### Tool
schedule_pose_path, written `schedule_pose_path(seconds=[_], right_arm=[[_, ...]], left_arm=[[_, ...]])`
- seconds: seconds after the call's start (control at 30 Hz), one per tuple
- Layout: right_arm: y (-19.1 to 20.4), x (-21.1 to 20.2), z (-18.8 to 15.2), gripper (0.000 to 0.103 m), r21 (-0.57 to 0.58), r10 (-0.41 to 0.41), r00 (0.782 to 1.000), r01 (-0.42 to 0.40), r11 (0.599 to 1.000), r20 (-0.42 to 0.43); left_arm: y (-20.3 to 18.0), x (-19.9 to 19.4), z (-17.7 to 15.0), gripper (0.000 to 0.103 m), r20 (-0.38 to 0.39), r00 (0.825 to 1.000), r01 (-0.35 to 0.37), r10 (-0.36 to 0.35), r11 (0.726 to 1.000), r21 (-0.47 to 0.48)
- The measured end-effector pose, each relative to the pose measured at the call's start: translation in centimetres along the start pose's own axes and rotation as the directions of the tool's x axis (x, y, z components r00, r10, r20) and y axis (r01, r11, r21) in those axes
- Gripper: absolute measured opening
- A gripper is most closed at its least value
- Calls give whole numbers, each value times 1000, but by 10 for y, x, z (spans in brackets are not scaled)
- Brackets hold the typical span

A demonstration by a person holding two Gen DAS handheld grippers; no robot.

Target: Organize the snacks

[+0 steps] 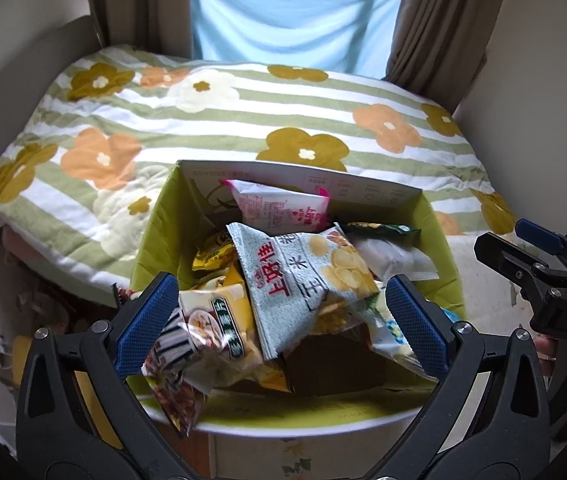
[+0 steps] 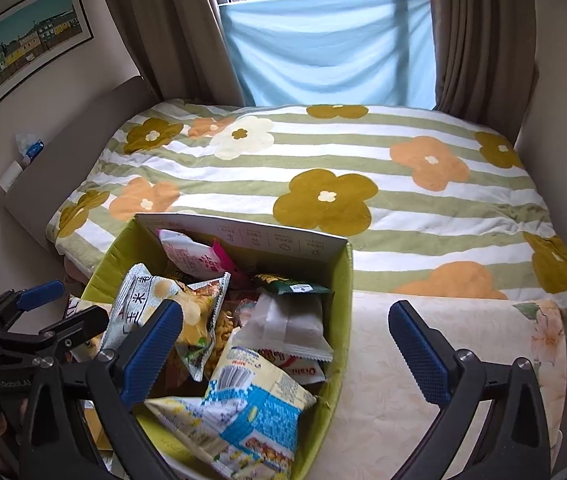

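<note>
A green cardboard box point(image 1: 151, 236) stands in front of the bed, full of several snack packets. On top lie a pale blue chip bag point(image 1: 299, 284), a pink packet point(image 1: 283, 208) at the back and a yellow striped packet point(image 1: 207, 336) at the near left. My left gripper point(image 1: 279, 324) is open, hovering over the box with nothing held. My right gripper point(image 2: 287, 348) is open and empty over the box's right wall point(image 2: 343, 300). The right view also shows the chip bag point(image 2: 151, 300), a white packet point(image 2: 291, 320) and a yellow-blue packet point(image 2: 251, 412).
The bed with a flowered, green-striped blanket point(image 2: 323, 160) lies beyond the box. A cream floral surface point(image 2: 463, 360) lies right of the box. Curtains and a blue cloth point(image 2: 323, 48) cover the window. The right gripper shows at the edge of the left wrist view point(image 1: 543, 272).
</note>
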State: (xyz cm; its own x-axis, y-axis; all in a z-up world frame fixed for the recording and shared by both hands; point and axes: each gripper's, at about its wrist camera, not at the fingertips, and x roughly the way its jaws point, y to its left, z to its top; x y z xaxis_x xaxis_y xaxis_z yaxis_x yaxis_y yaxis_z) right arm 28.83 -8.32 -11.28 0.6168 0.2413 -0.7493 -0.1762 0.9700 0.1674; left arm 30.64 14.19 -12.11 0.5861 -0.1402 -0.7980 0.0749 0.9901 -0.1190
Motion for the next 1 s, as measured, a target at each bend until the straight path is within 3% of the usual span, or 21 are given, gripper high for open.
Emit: schedule_pose_path(seconds=[0.27, 0.6, 0.77, 1.0], right_arm=[[-14, -98, -32, 102, -8, -53, 987, 55, 998, 151], [-40, -241, -107, 102, 41, -181, 925, 178, 983, 334], [-43, -277, -145, 102, 68, -240, 902, 231, 970, 358], [-49, -291, -180, 102, 94, -257, 897, 239, 966, 360]], left_arm=[[-46, -86, -38, 103, 154, 988, -17, 12, 999, 34], [-100, -202, -118, 103, 366, 930, 1, -24, 998, 64], [-114, -239, -153, 103, 411, 912, -8, -19, 998, 65], [-131, -259, -187, 103, 448, 894, -35, -10, 995, 93]])
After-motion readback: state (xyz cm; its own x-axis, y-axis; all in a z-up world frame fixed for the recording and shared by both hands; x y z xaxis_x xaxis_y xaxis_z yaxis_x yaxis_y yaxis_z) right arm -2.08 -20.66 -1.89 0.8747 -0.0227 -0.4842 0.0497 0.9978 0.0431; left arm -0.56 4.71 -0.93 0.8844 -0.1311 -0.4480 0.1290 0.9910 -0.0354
